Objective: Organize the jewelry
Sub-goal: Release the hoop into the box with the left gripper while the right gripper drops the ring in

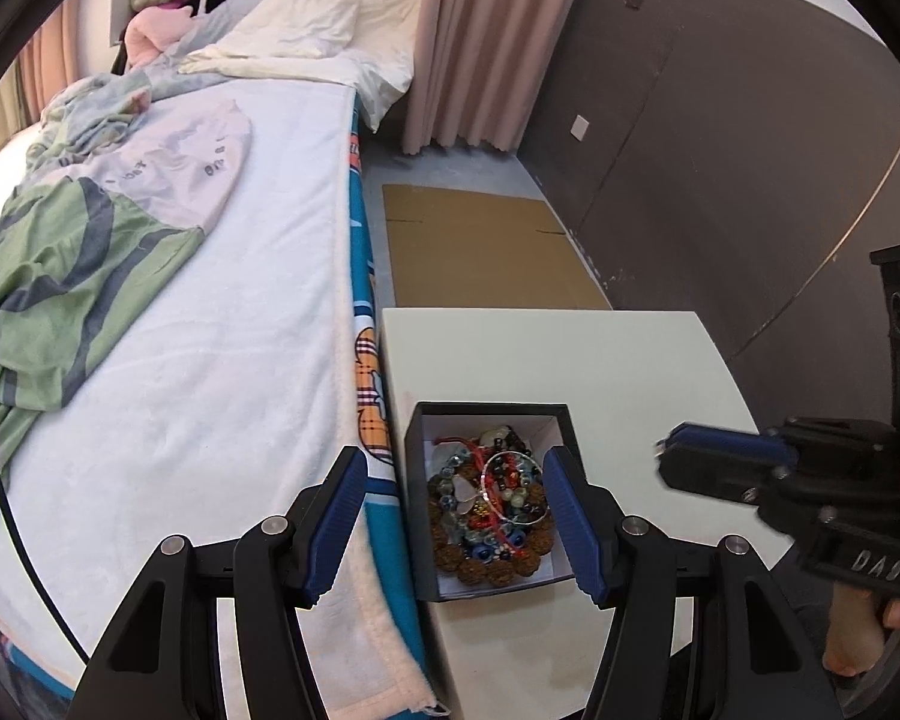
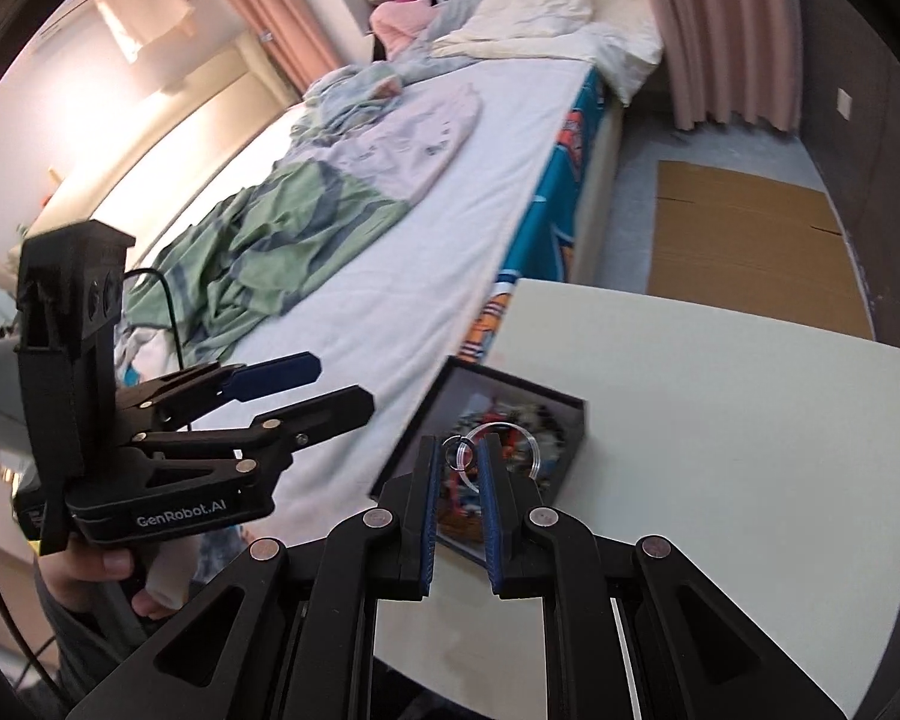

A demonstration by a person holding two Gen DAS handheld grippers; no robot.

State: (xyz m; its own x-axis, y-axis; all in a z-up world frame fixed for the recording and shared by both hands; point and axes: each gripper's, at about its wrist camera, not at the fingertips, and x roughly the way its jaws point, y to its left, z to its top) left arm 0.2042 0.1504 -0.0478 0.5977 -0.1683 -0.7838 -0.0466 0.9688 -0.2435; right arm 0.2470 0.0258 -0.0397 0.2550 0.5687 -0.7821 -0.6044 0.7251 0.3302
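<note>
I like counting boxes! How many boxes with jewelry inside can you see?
1. The black box sits on the white table beside the bed, full of beaded bracelets. No other box shows, though one could be out of view.

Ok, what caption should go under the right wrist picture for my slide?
Right gripper lifts clear rings above the black jewelry box on the white table.

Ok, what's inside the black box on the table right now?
The black box holds a tangled pile of bead bracelets with a thin silver bangle on top. The pile covers most of the white lining, so anything beneath it is hidden.
</note>
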